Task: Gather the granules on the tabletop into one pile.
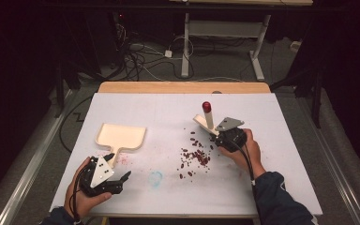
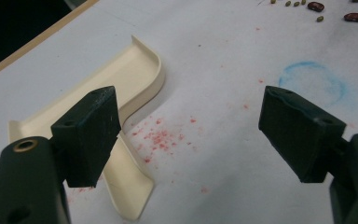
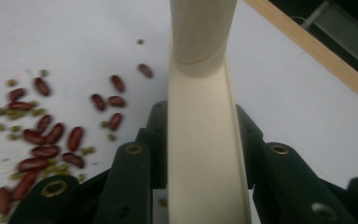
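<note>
jaws of our right gripper (image 1: pixel 221 136) clamp the cream plastic brush with a red-tipped handle (image 1: pixel 207 117) beside scattered red beans (image 1: pixel 197 157) from high, while our left gripper (image 1: pixel 117 180) gapes near the cream plastic dustpan (image 1: pixel 121 136). left gripper view: jaws apart, dustpan (image 2: pixel 135 79) just beyond. right gripper view: jaws grip the brush (image 3: pixel 203 130), beans (image 3: pixel 51 140) alongside.

My landmark is the scattered pile of red and green beans (image 1: pixel 194 157) at mid-table. To its left, open white table (image 1: pixel 168 112) runs to the cream dustpan (image 1: pixel 120 136), which blocks the near-left, where my left gripper (image 1: pixel 119 180) hangs with jaws apart. Just right of the beans, my right gripper (image 1: pixel 218 138) and its cream brush (image 1: pixel 207 117) stand in the way. Beyond them, the table is free.
</note>
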The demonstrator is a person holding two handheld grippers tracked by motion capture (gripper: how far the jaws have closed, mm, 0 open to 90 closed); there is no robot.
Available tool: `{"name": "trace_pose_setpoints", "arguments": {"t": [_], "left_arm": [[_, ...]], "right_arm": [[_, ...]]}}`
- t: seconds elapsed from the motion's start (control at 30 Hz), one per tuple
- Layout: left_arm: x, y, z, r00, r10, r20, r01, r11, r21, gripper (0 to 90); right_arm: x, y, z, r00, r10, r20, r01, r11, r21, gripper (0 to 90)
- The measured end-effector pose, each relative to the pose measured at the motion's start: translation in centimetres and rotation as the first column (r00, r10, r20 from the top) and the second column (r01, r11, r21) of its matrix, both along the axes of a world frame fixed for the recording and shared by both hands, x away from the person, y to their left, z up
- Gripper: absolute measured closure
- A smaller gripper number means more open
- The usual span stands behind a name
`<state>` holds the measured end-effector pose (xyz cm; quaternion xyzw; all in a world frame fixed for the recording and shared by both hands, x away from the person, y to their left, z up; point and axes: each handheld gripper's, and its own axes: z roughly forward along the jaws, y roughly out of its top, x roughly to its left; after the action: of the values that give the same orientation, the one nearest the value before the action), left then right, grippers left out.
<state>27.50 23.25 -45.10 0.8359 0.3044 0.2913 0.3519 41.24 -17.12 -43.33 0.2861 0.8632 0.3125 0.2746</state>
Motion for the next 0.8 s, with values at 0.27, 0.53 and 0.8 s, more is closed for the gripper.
{"name": "trace_pose_setpoints", "arguments": {"t": [0.27, 0.53, 0.8], "left_arm": [[0.0, 0.0, 0.0, 0.9999, -0.006, -0.01, 0.006, 1.0, 0.001, 20.2], [0.0, -0.2, 0.0, 0.9997, -0.017, -0.017, 0.017, 0.9999, 0.004, 20.2], [0.1, -0.2, -0.1, 0.9994, -0.018, -0.028, 0.018, 0.9998, 0.001, 20.2]], "right_arm": [[-3.1, 1.1, 0.2, 0.9938, 0.108, -0.024, -0.109, 0.994, -0.026, 67.7], [-4.2, 1.9, 0.8, 0.9893, 0.145, -0.013, -0.146, 0.988, -0.041, 67.8], [-2.0, -0.2, 3.1, 0.9957, 0.085, 0.038, -0.087, 0.994, 0.068, 67.8]]}}
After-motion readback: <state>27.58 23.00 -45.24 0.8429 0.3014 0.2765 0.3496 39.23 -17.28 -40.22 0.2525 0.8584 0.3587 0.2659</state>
